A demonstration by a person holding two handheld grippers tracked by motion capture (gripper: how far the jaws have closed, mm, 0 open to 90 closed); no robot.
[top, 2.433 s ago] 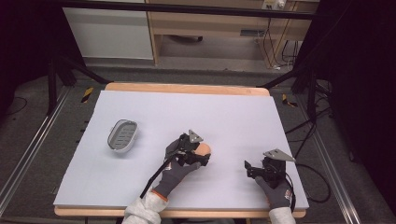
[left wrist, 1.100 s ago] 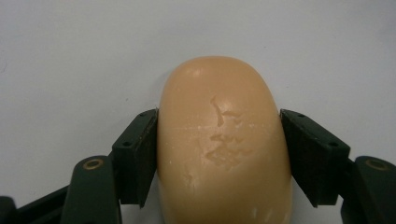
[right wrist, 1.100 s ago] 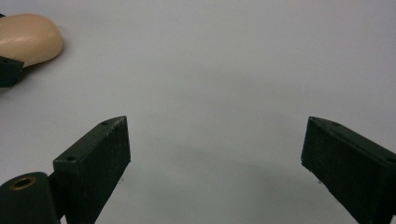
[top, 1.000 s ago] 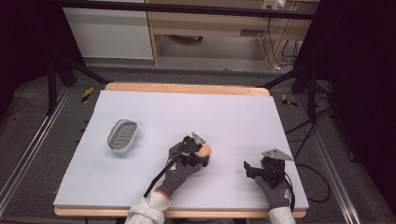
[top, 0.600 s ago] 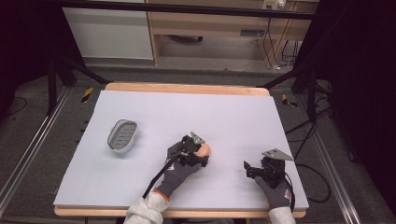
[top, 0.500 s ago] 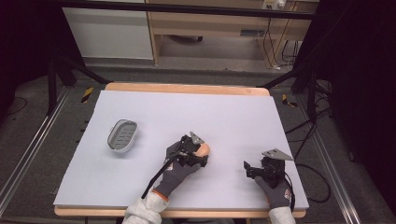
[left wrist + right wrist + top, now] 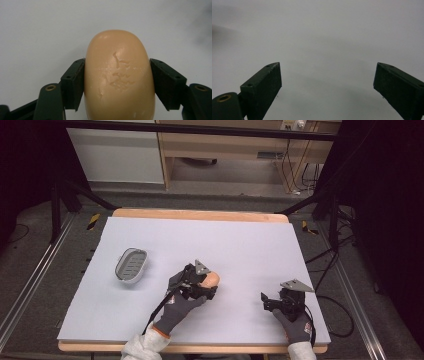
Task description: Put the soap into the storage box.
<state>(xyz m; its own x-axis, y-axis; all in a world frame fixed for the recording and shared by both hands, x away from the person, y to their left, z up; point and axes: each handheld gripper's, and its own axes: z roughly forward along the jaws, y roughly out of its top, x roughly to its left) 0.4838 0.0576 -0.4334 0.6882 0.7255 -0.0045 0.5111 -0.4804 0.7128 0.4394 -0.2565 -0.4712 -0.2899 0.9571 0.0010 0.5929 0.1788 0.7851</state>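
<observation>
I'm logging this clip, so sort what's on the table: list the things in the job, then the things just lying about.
In the job:
- bar of soap, clamped between the left gripper jaws
- grey soap dish, its likely destination

Lying about:
- right gripper, open, idle on the white table

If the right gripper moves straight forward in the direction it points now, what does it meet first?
Probably nothing close: the right gripper stands open over the bare white table. In the high view it points left, roughly toward the soap bar in the left gripper, though alignment is unclear.
</observation>
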